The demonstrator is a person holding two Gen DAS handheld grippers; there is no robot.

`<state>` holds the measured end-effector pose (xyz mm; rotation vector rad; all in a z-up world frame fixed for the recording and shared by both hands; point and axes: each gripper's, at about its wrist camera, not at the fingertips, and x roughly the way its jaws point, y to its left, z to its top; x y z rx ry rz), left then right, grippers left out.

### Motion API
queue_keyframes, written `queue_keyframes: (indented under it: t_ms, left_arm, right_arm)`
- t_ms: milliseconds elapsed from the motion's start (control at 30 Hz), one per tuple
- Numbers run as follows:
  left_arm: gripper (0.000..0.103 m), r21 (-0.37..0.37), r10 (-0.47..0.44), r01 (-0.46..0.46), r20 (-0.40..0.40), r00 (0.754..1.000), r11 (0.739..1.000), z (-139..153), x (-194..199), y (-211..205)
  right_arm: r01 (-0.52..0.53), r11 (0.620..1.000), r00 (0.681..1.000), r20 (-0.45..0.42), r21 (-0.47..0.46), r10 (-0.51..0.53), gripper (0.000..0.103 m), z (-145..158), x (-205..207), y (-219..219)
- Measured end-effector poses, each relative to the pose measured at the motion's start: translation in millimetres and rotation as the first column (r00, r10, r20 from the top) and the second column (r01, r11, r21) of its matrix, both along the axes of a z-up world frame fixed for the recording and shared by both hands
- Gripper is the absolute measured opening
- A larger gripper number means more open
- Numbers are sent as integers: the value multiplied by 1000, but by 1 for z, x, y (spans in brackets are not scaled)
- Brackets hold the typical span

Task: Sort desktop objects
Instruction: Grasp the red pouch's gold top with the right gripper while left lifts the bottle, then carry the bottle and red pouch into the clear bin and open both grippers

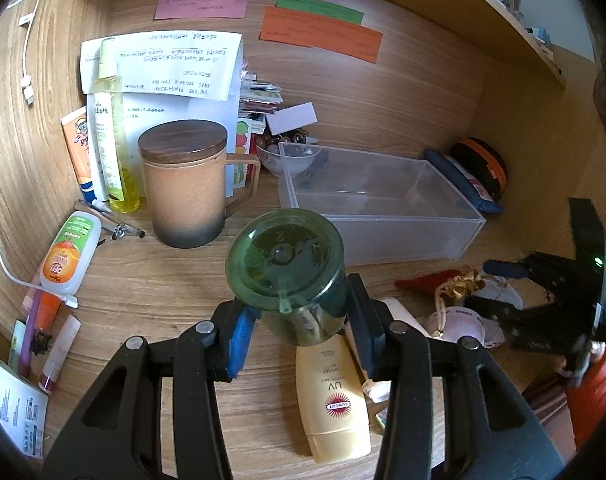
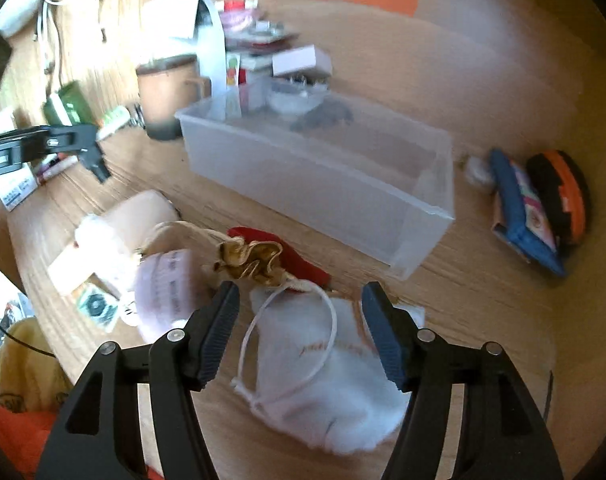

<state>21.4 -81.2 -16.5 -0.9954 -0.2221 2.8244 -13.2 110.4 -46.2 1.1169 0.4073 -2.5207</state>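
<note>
So, left gripper (image 1: 299, 324) clamped on a green jar (image 1: 289, 272) above the desk (image 1: 151, 280), clear bin (image 1: 383, 204) at its 1 o'clock, right gripper (image 2: 301, 320) jaws apart over a white drawstring pouch (image 2: 327, 384), gripping nothing

Green jar (image 1: 287, 276) lifted, tilted; clear bin (image 1: 379, 208) seemingly empty.

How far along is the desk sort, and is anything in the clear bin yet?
Early. The clear bin looks empty. In hand: the left gripper holds a green bottle; the right gripper is open over a white pouch. Left: sunscreen tube, red pouch, mug.
</note>
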Motion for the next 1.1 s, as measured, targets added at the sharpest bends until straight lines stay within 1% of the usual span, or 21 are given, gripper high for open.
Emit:
queue_keyframes:
  t_ms: [100,233,333,367,400,433,467,500,567,700,767,833,967,1100]
  left_arm:
    - [43,9,1,-1,-1,1000,1000,-1,1,-3]
    - [43,23,-1,1,-7,1000,1000,-2,-1,-5]
    - [43,22,-10,10,-1,1000,1000,-5,-4,-5]
    - [43,21,-14,14,8,1000,1000,-8,-6,-5]
    - [43,19,-17,17,17,1000,1000,-11,-7,-5]
    - [43,16,-19,18,30,999,1000,-15,-9,-5]
    - [43,14,-41,40,33,999,999,-17,-11,-5]
    - [43,12,-40,40,35,999,999,-19,-11,-6]
    - [43,6,-37,37,40,999,999,-22,-12,-6]
    - [43,22,-24,23,42,999,999,-26,-12,-11]
    - [42,33,-23,22,35,999,999,-24,-12,-13]
    - [42,30,-28,27,25,999,999,-20,-13,-12]
    - [42,38,-38,38,-3,999,999,-8,-15,-11]
    - [42,54,-47,48,-25,999,997,4,-20,-10]
  right_arm:
    - [-20,1000,1000,18,21,20,60,-3,-15,-6]
    - [-80,995,997,20,64,79,60,-2,-30,-22]
    - [-120,991,991,70,54,116,56,-5,-44,-32]
    - [-127,991,989,83,43,123,51,-6,-48,-35]
    - [-131,991,986,106,26,128,41,-8,-53,-36]
    - [-132,991,983,127,13,129,35,-9,-58,-38]
    - [-137,991,981,140,-1,136,26,-10,-60,-38]
    - [-140,990,979,149,-12,141,23,-11,-61,-39]
    - [-145,989,978,149,-20,147,23,-12,-61,-41]
    - [-128,992,985,114,-11,128,20,-8,-58,-42]
    - [-113,993,988,96,-39,117,20,0,-56,-38]
    - [-106,991,990,85,-86,113,20,10,-55,-31]
    - [-97,984,992,63,-153,108,20,30,-53,-22]
    - [-86,970,994,51,-227,100,20,49,-54,-10]
